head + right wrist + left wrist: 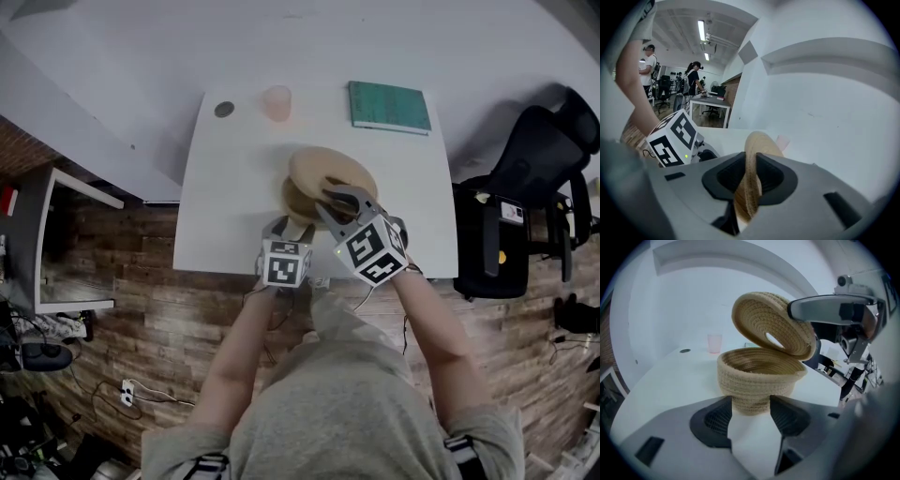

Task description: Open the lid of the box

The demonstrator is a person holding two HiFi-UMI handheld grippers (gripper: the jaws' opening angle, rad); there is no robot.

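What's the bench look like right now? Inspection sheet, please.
Surface: white table against a white wall.
Job's things: woven box open; lid lifted off, tilted above it.
Clutter: pink cup, dark disc, green book along the far edge.
Grippers: left gripper closed on the box's base; right gripper clamped on the lid's rim.
Cables: loose cables on the floor, left.
Surroundings: wood floor; black chair at right; people at desks behind.
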